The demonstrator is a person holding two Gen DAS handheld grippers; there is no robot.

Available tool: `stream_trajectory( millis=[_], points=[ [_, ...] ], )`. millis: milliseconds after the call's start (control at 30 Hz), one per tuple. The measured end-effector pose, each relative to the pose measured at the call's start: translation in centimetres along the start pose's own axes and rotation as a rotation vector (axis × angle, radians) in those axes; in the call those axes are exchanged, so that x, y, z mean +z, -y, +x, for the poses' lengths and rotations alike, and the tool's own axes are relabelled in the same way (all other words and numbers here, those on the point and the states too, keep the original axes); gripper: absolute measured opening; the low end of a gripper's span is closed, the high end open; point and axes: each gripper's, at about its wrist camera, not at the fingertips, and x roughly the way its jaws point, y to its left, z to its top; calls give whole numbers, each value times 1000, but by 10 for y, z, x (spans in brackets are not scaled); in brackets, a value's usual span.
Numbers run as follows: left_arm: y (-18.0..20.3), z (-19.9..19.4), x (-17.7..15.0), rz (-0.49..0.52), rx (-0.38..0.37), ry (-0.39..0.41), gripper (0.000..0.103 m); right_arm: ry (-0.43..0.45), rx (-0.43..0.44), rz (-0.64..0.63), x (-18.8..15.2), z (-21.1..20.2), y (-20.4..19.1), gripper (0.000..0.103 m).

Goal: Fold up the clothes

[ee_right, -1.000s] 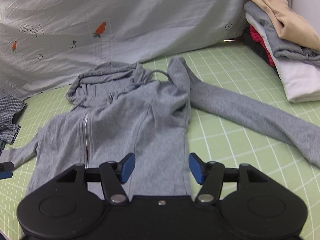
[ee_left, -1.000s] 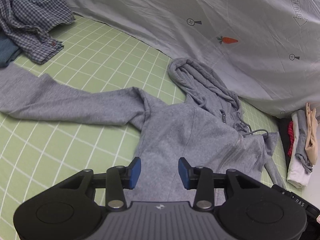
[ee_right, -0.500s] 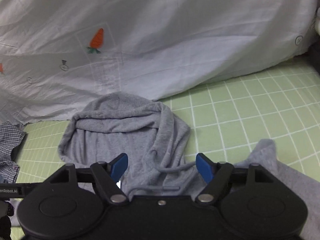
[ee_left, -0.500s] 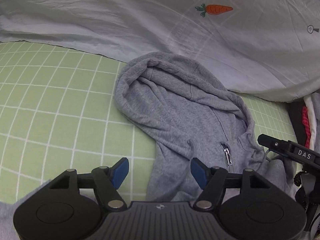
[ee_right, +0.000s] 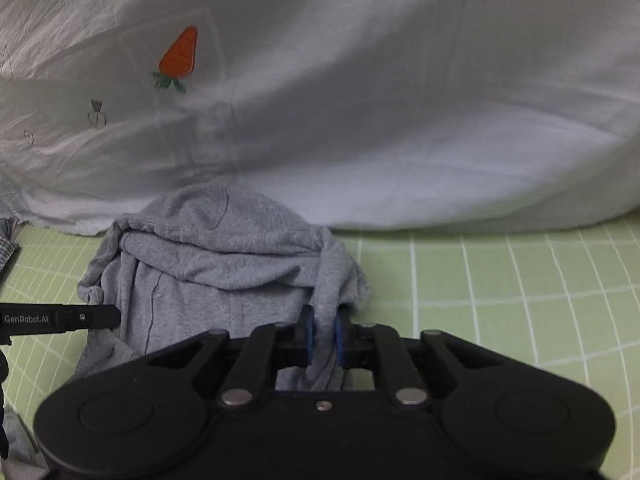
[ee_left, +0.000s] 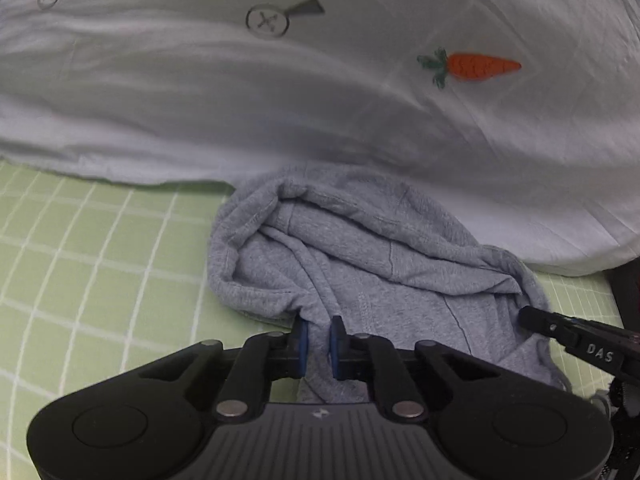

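The grey hoodie's hood (ee_left: 360,256) lies bunched on the green checked sheet, right against a white quilt. My left gripper (ee_left: 319,340) is shut on the hood's left edge, grey cloth pinched between its blue pads. In the right wrist view the same hood (ee_right: 224,264) fills the middle, and my right gripper (ee_right: 323,336) is shut on its right edge. Each gripper's black finger tip shows at the side of the other view. The hoodie's body and sleeves are hidden below the grippers.
A white quilt (ee_left: 320,92) with a carrot print rises just behind the hood, and the quilt (ee_right: 360,100) fills the back of the right wrist view too. Green checked sheet (ee_left: 80,264) spreads to the left, and the sheet (ee_right: 520,288) runs on to the right. A checked garment's edge (ee_right: 6,248) peeks at far left.
Both grippers moved forward up the hoodie to the hood and went from open to shut on its two edges. The hood now looks more bunched.
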Motion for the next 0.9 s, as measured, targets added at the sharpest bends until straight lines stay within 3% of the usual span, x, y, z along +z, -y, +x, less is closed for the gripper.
stream_trajectory(
  millis=[100, 133, 233, 267, 300, 367, 400, 433, 467, 600, 700, 900],
  points=[
    [2, -3, 33, 25, -8, 82, 12, 85, 78, 22, 25, -7, -5, 9],
    [5, -5, 42, 36, -8, 103, 12, 66, 67, -9, 24, -3, -11, 9],
    [12, 4, 41, 48, 27, 52, 13, 11, 34, -101, 21, 10, -31, 11],
    [13, 7, 36, 50, 44, 16, 19, -8, 23, -132, 20, 14, -37, 27],
    [15, 10, 32, 52, 60, -19, 23, -22, 10, -154, 18, 16, -42, 33],
    [16, 3, 20, 62, 81, -50, 41, -15, -21, -141, 12, 6, -43, 60],
    [15, -9, 14, 57, 75, -37, 49, 3, -24, -122, 10, -5, -41, 67],
    [14, -22, 8, 51, 68, -23, 67, 16, -31, -100, 4, -21, -39, 82],
    [14, -37, 1, 38, 65, 3, 83, 29, -38, -79, -2, -37, -37, 87],
    [20, -105, -37, -11, 74, 70, 90, 45, -67, -10, -39, -98, -30, 93],
    [28, -145, -80, 3, 103, 36, 94, -5, -93, 11, -89, -141, -27, 97],
    [4, -192, -185, 33, 122, -124, 94, -101, -161, -18, -179, -200, -19, 97]
  ],
)
